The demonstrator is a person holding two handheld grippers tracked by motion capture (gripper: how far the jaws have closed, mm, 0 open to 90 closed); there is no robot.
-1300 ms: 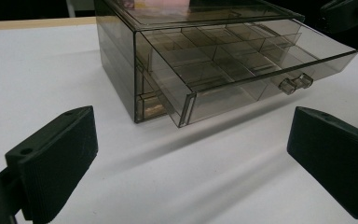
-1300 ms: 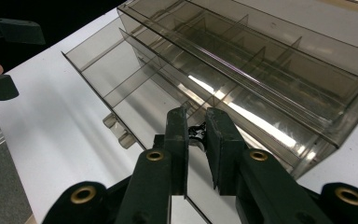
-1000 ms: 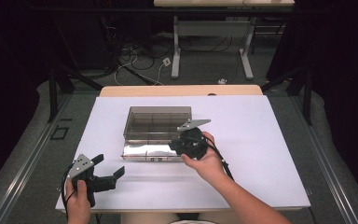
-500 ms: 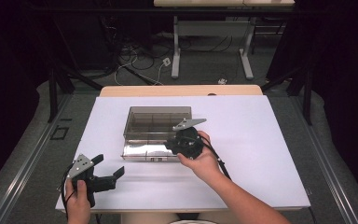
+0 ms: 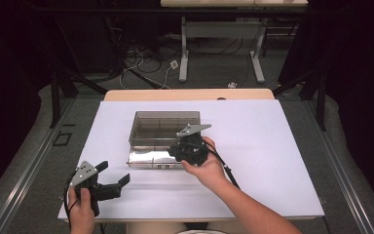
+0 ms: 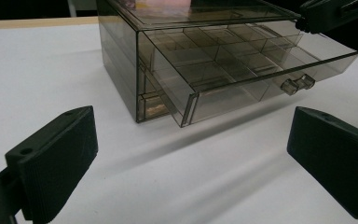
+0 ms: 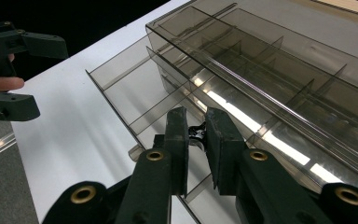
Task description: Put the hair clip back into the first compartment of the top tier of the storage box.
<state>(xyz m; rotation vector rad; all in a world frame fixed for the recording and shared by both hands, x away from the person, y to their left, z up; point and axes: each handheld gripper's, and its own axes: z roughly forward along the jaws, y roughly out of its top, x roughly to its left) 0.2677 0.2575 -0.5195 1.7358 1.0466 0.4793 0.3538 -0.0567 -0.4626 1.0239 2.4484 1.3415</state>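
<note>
My right gripper (image 7: pixel 196 135) has its jaws pinched nearly together on a small dark thing (too small to name) over the pulled-out drawer (image 6: pixel 242 74) of the smoky clear organizer box (image 5: pixel 163 127). My left gripper (image 5: pixel 108 181) stands with jaws wide apart and empty, near the white table's (image 5: pixel 272 146) front left corner, well apart from the box at mid-table.

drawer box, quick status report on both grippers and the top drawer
Right gripper shut over the open top drawer, something small and dark between its jaws. Left gripper open, off the drawer box. Nothing in the way.
</note>
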